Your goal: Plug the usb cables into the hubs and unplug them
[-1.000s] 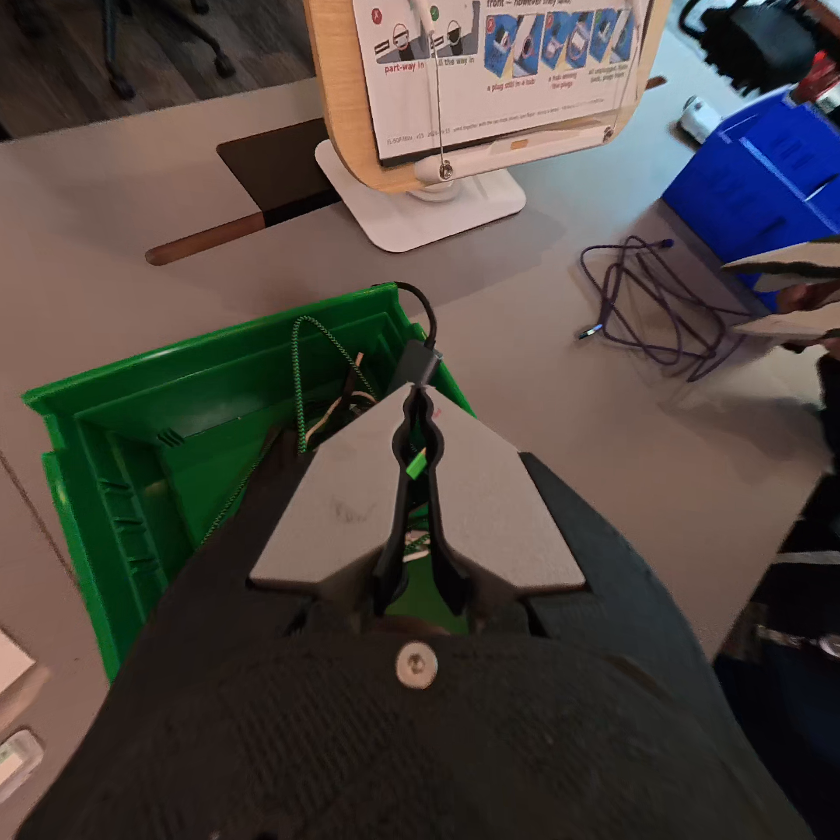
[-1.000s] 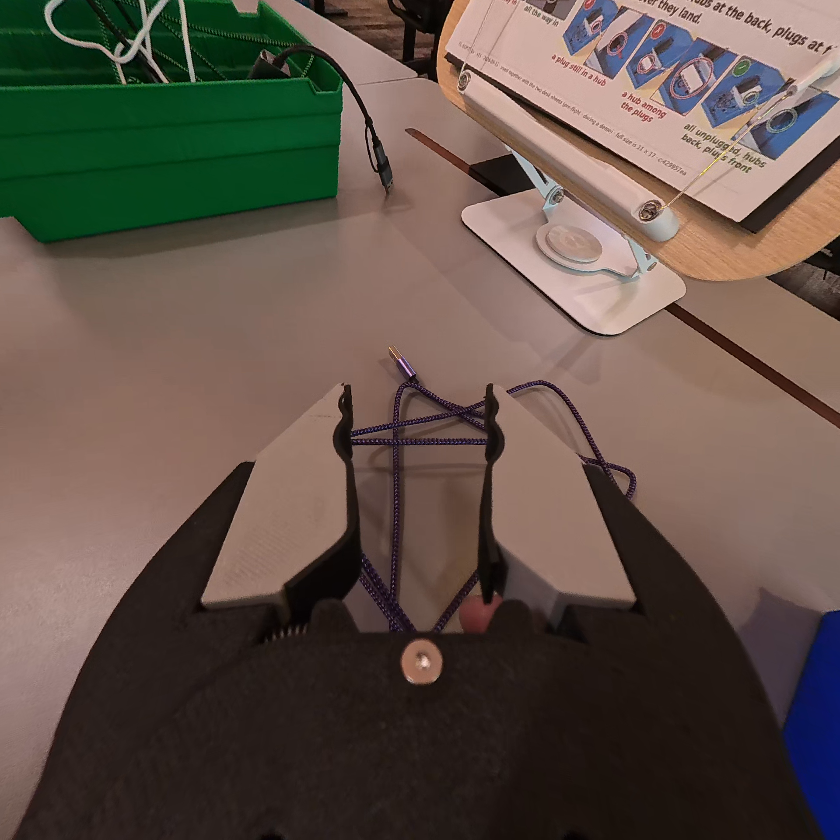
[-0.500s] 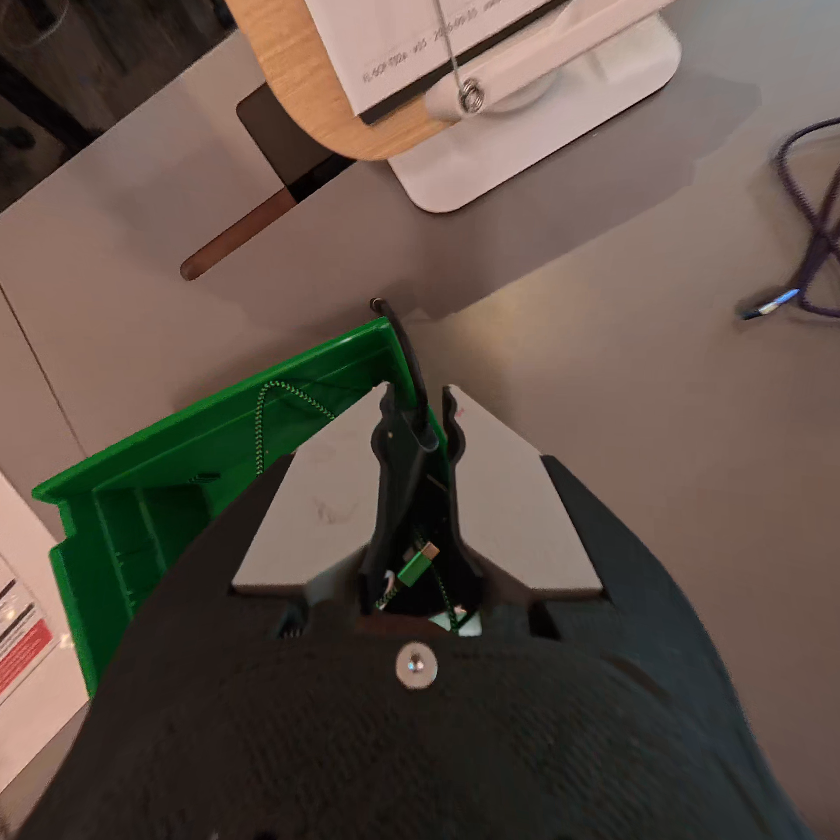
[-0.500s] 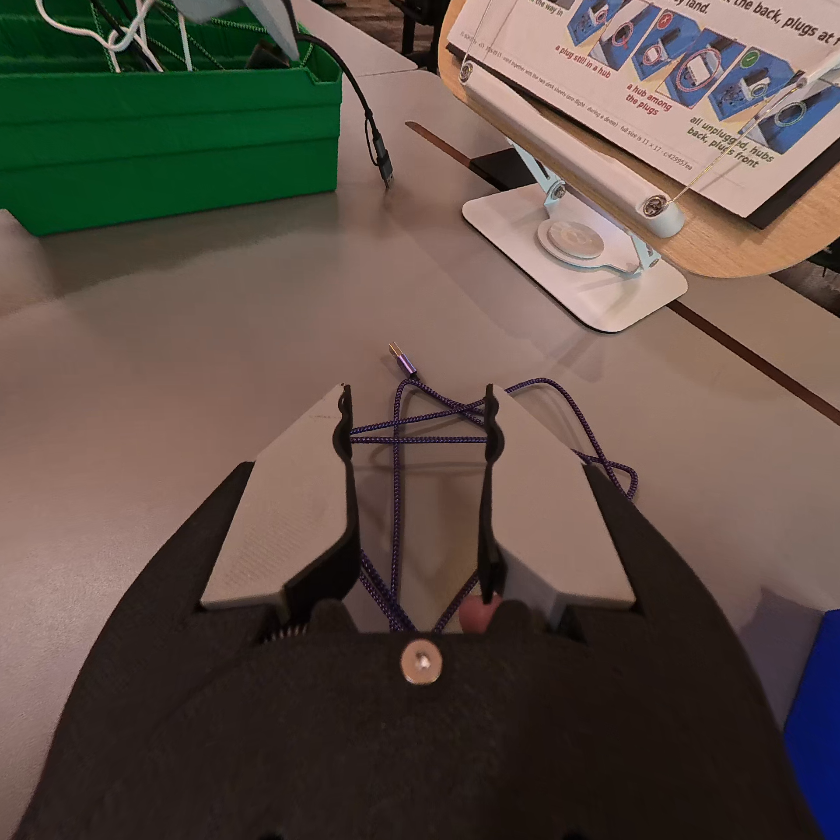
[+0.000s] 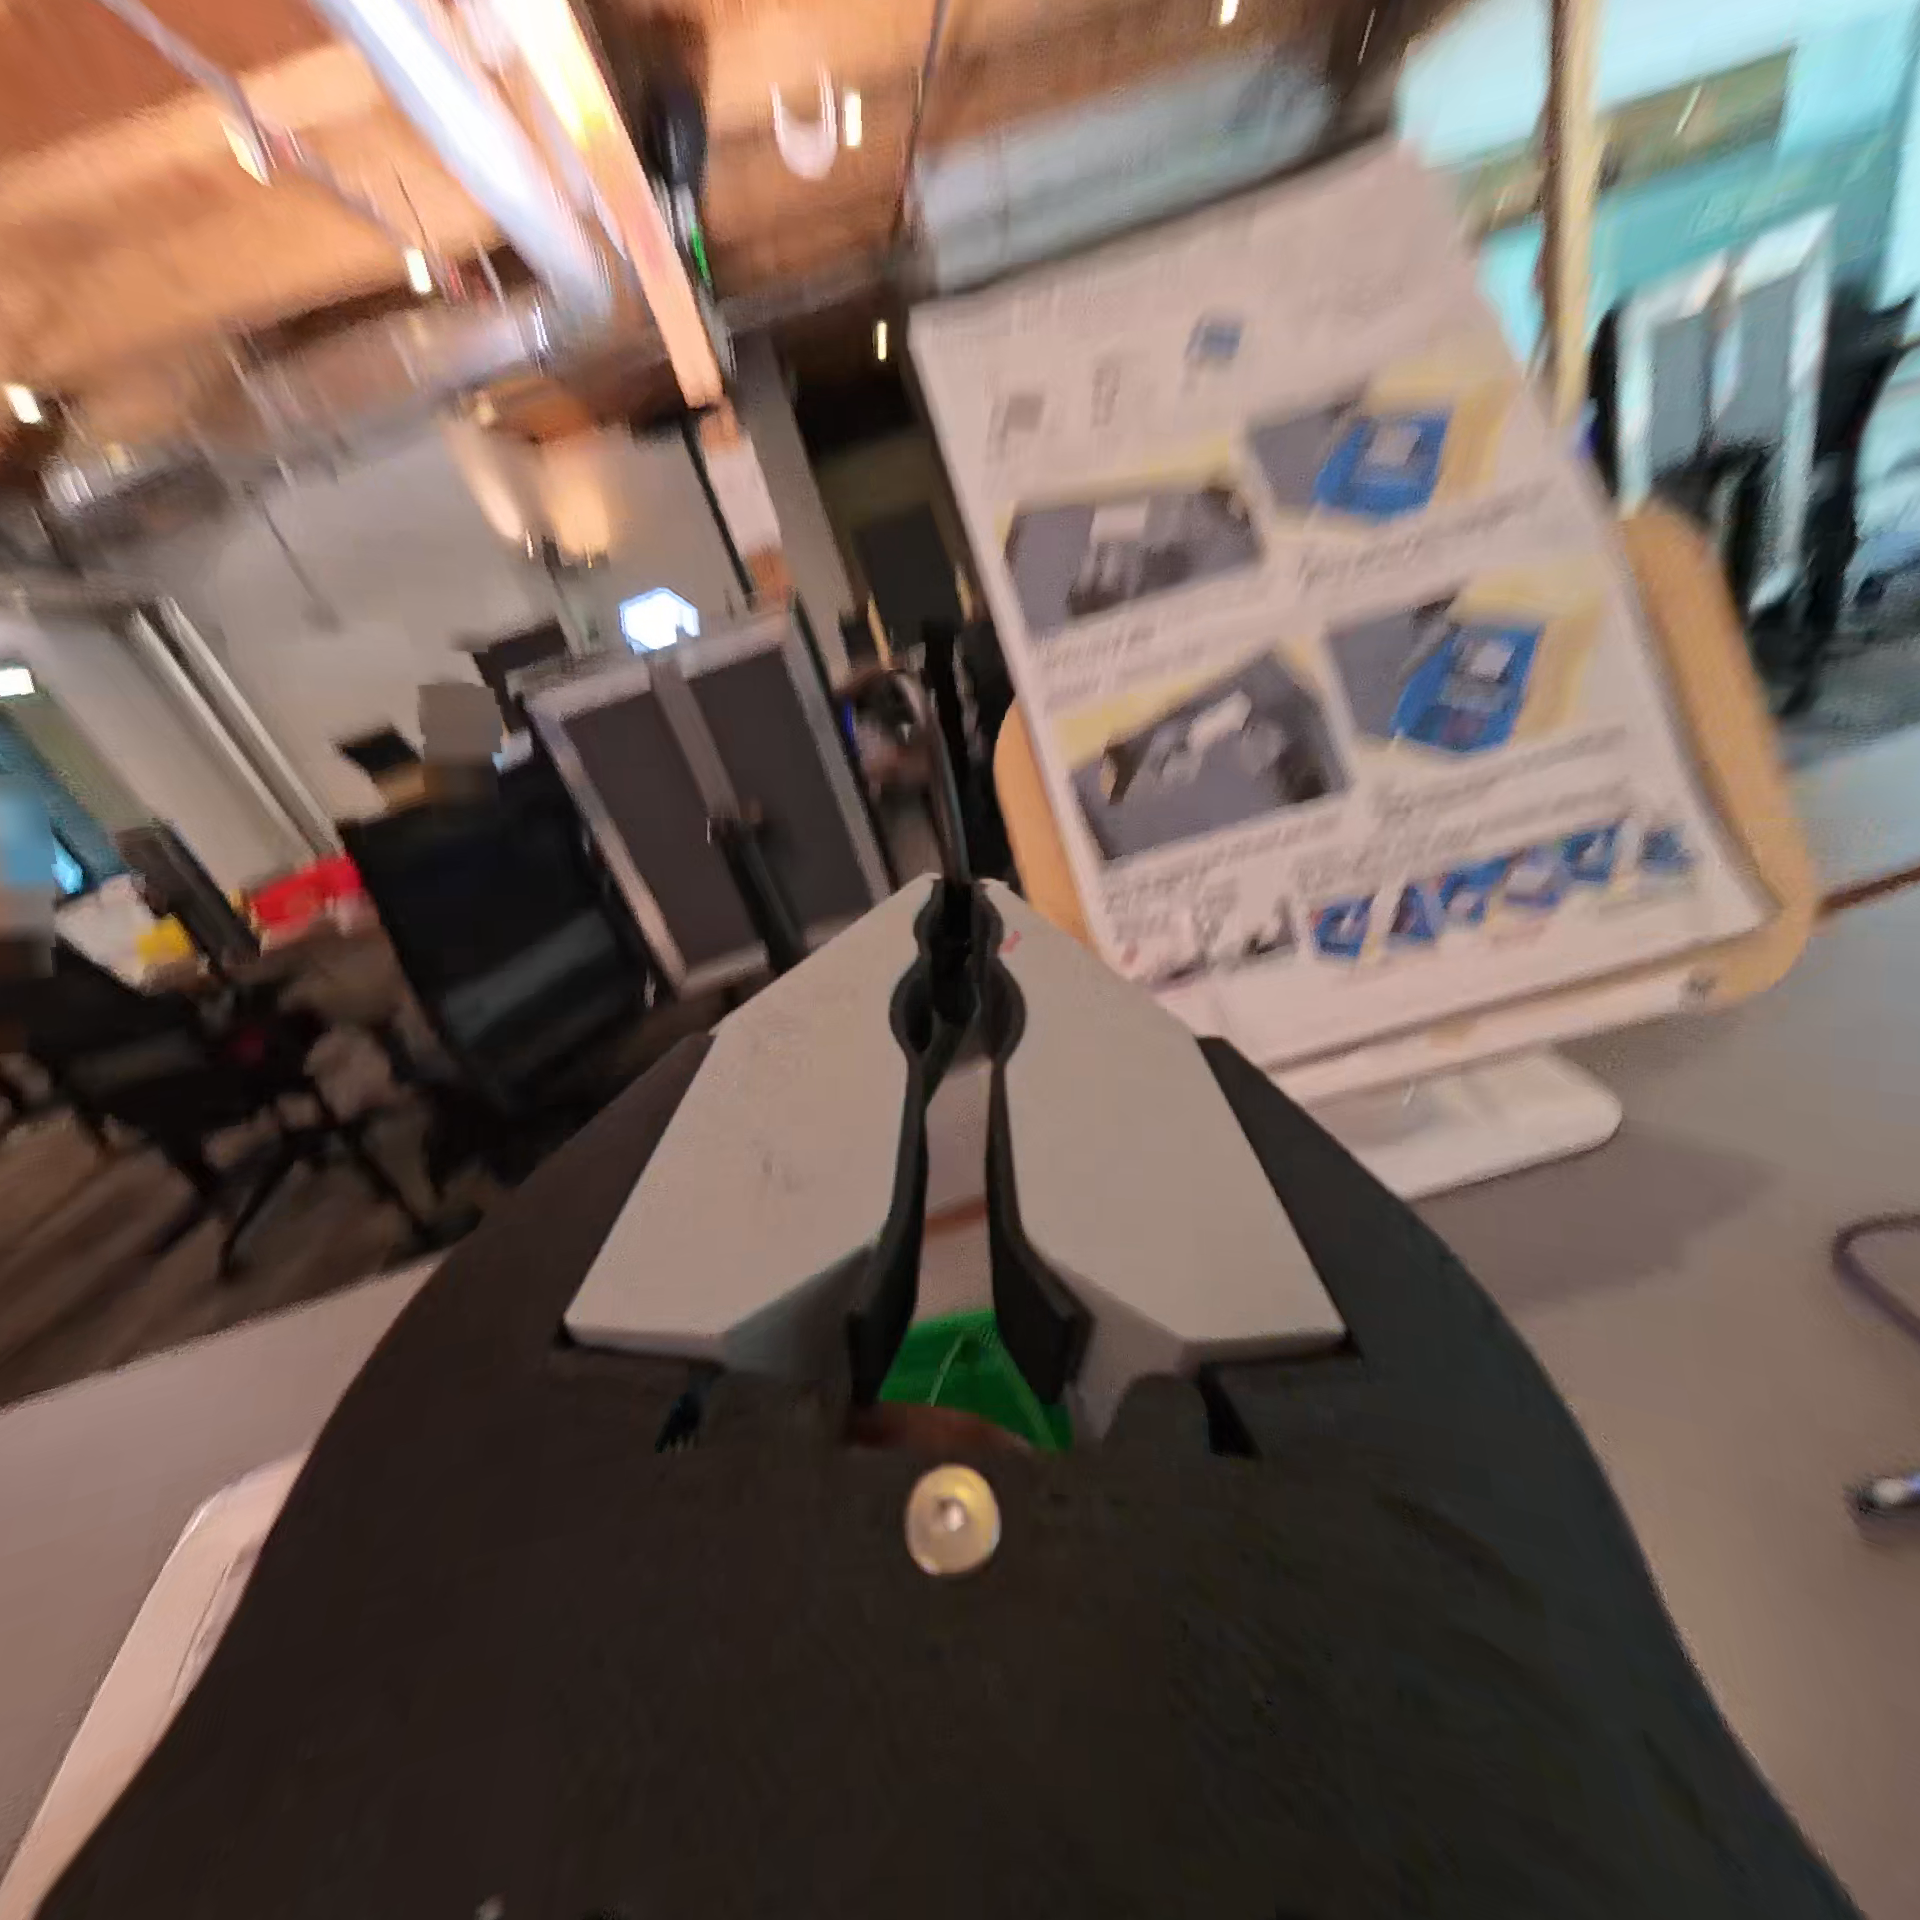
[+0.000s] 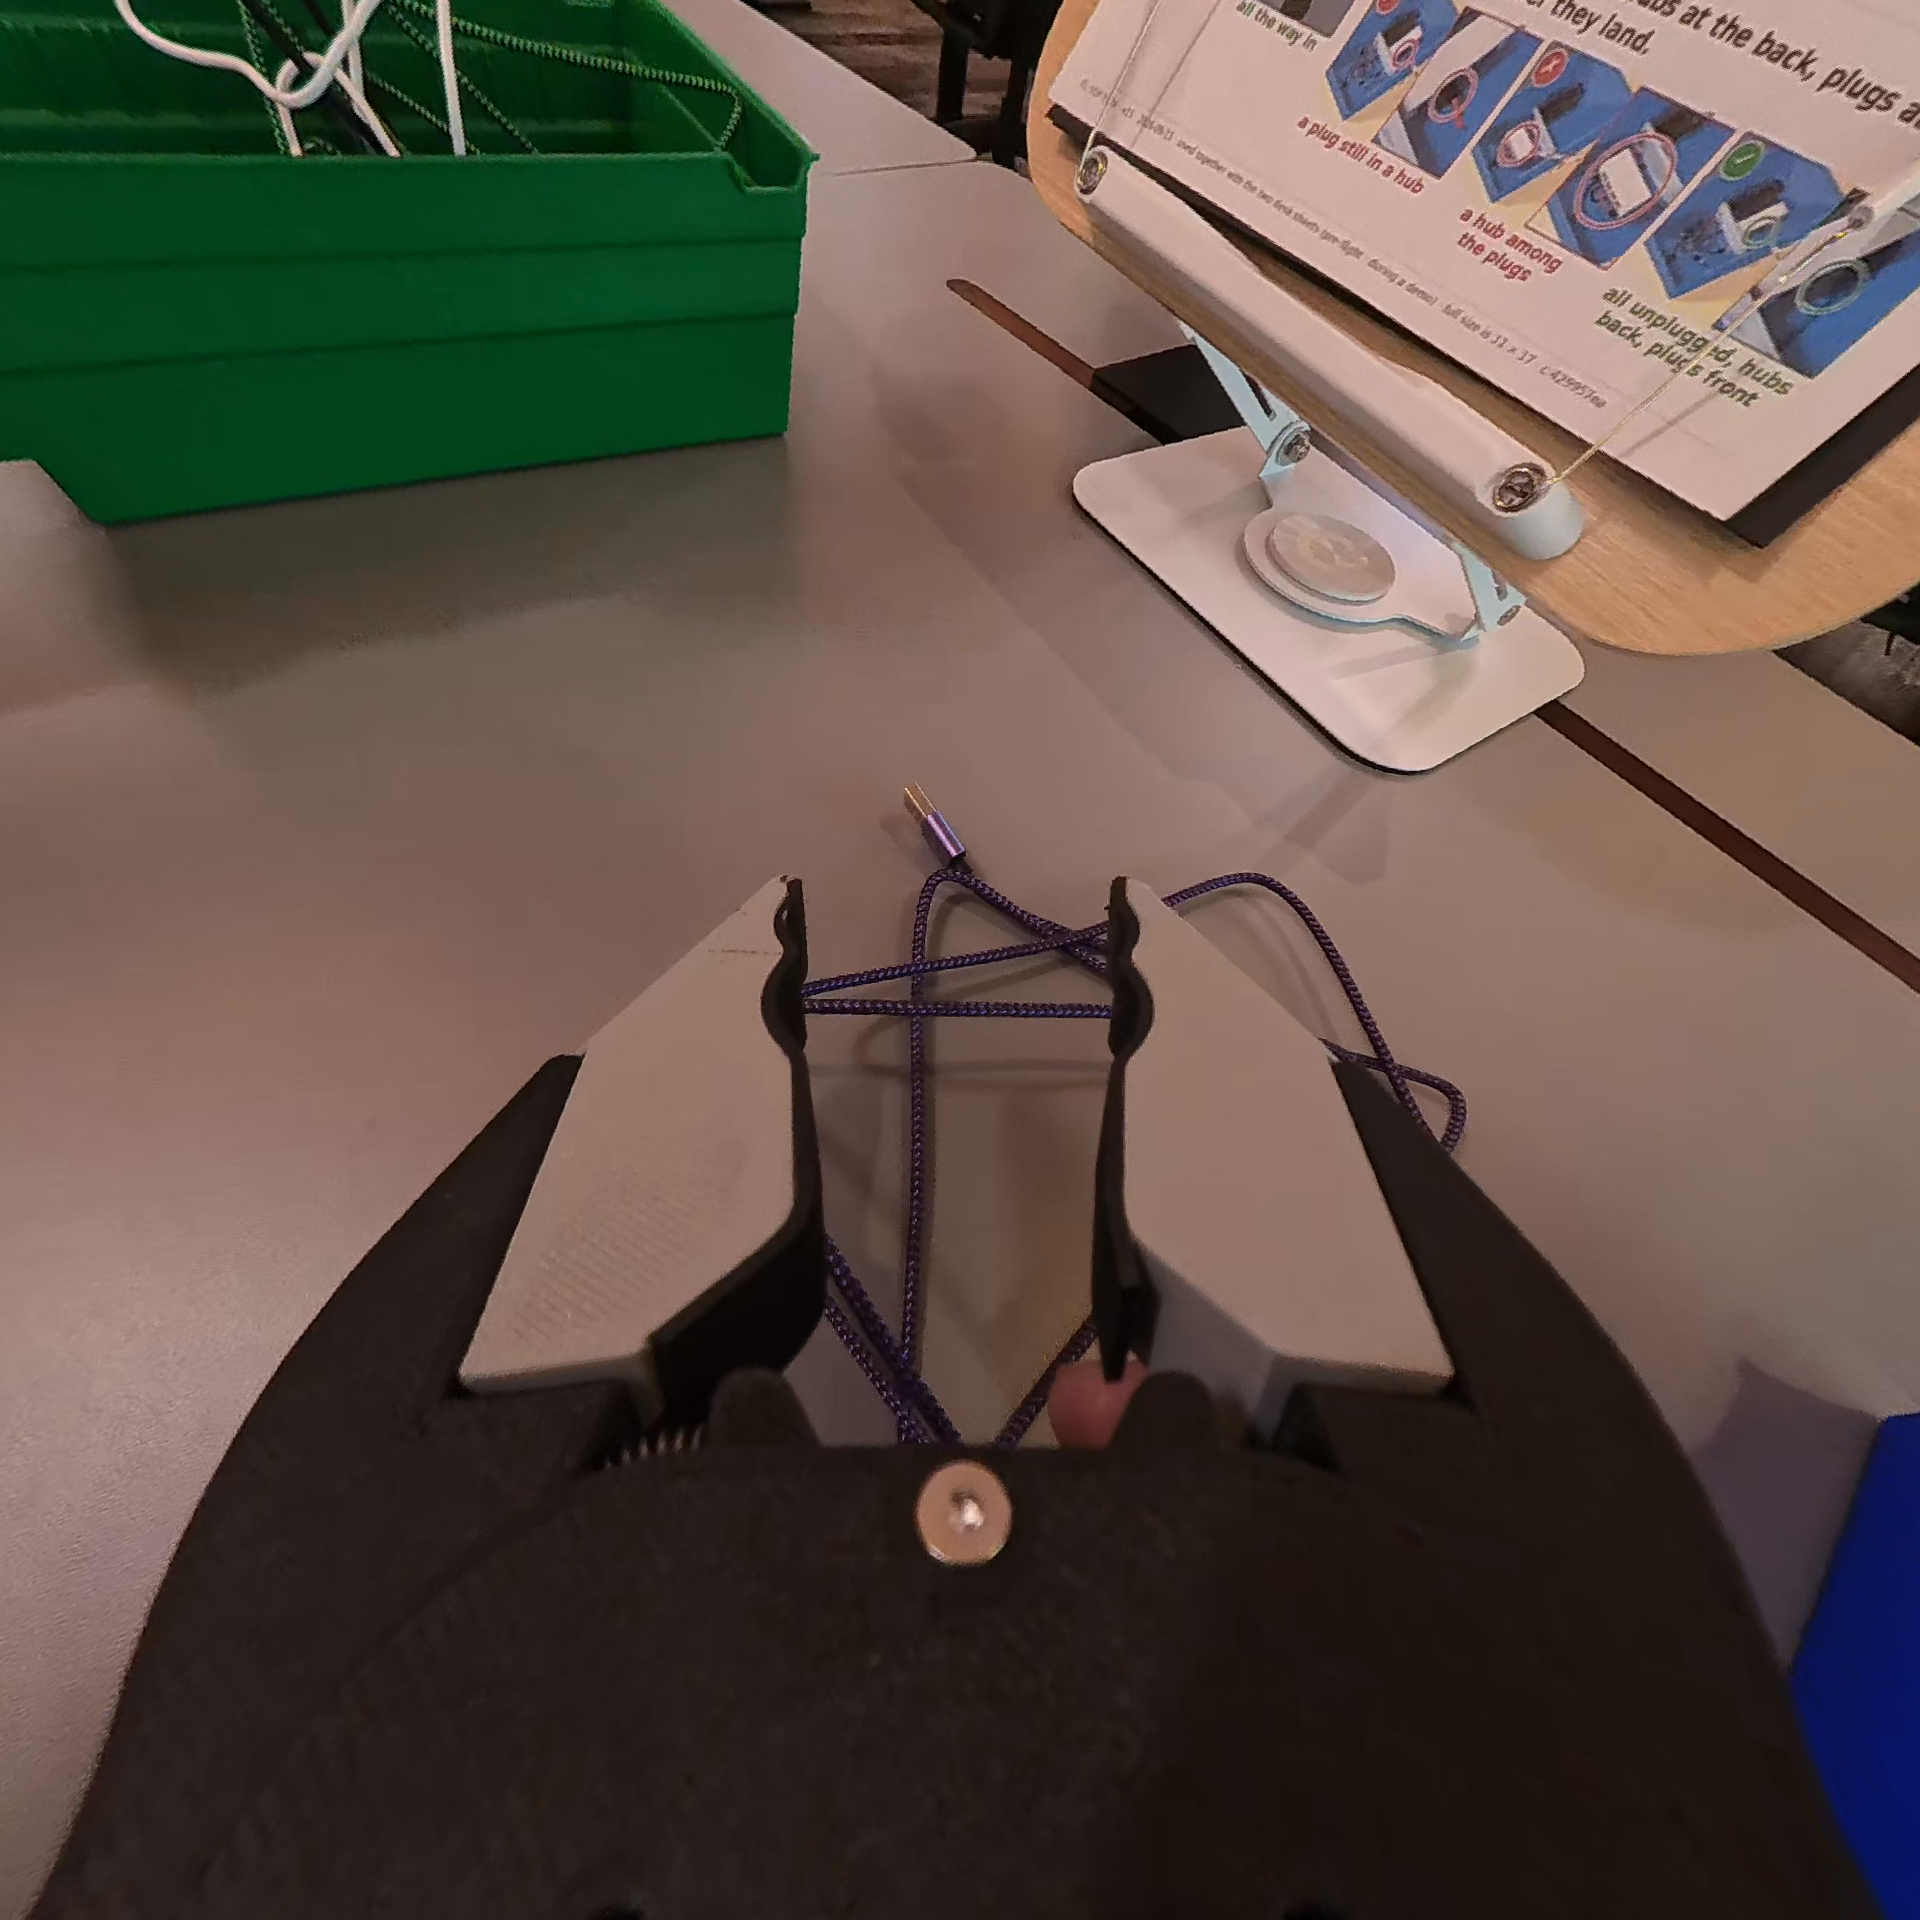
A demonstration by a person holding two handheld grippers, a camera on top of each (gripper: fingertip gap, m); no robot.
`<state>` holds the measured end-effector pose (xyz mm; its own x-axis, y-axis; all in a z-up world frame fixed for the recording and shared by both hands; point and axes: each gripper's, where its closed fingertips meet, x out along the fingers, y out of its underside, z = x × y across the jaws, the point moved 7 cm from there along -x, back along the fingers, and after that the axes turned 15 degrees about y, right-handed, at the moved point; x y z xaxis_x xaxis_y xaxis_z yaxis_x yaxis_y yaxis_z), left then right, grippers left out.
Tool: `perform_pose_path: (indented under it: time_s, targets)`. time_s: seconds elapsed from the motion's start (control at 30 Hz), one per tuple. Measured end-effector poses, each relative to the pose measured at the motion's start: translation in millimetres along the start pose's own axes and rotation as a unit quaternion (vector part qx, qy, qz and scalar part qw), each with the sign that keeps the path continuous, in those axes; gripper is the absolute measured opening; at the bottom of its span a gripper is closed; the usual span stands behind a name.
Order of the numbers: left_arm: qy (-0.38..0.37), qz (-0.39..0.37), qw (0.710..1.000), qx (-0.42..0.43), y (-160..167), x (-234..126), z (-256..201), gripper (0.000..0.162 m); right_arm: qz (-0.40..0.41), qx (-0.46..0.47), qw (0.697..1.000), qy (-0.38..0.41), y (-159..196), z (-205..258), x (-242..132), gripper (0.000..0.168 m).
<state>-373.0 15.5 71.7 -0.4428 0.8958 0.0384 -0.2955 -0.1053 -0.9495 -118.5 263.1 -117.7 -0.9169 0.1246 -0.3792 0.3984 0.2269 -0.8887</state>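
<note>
Gripping a thin black cable [image 5: 951, 758] at its very tips, the left gripper [image 5: 961, 914] is clenched on it and tilted up toward the room; that view is heavily blurred, so what the cable ends in cannot be told; a patch of green plastic [image 5: 961, 1382] shows low between the fingers. The right gripper [image 6: 954, 940] is released, its jaws spread wide and low over the braided purple usb cable [image 6: 914, 1101], which lies in loose crossed loops on the grey table [image 6: 468, 727] near its right edge; strands run between the fingers but nothing is pinched. The cable's metal-tipped purple plug [image 6: 932, 826] rests just ahead of the fingertips, pointing toward the far edge. The green plastic bin [image 6: 416, 312] of white and braided cables stands at the far left corner; the wooden-backed instruction board on a white stand [image 6: 1351, 644] stands at the far right; a blue bin edge [image 6: 1860, 1662] shows at the near right.

Judgement: the step in hand appears to be bringing the black lead over from the bin; no hub is visible. To do it well, carry the lead slowly so it does not slip from the tip grip or drag other cables out; the right claw should close on the purple plug's housing, not on a loop of cord.
</note>
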Motion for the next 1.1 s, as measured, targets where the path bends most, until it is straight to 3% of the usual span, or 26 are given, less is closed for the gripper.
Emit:
perform_pose_path:
  time_s: [0.1, 0.2, 0.43, 0.57, 0.73, 0.83, 1.1]
  targets:
    - [0.051, -0.091, 0.995, -0.009, -28.5, -13.3, -43.0, 0.000, 0.002, -0.006, 1.000, 0.003, 1.2, 1.3, 1.3, 0.056]
    - [0.142, -0.131, 0.980, -0.041, -32.3, -12.7, -99.0, 0.001, -0.001, 0.000, 1.000, 0.004, 0.9, -1.0, 0.1, 0.056]
    - [0.315, -0.175, 0.932, -0.034, 26.5, 6.9, -203.4, 0.000, -0.051, 0.033, 0.998, -0.010, -8.0, -6.5, -8.6, 0.055]
    - [0.370, -0.195, 0.908, -0.032, 51.6, 10.2, -214.2, 0.000, -0.089, 0.042, 0.995, -0.023, -13.1, -4.2, -12.0, 0.056]
    - [0.375, -0.154, 0.913, -0.042, 74.4, 15.2, -213.6, 0.000, -0.140, 0.038, 0.989, -0.041, -23.0, 8.3, -16.3, 0.054]
    - [0.357, -0.146, 0.921, -0.057, 75.6, 17.3, -211.2, 0.000, -0.154, 0.024, 0.987, -0.036, -22.8, 13.5, -14.2, 0.052]
    - [0.366, -0.174, 0.905, -0.126, 64.6, 9.5, -197.7, 0.000, -0.145, 0.029, 0.989, -0.029, -16.4, 21.0, -0.9, 0.053]
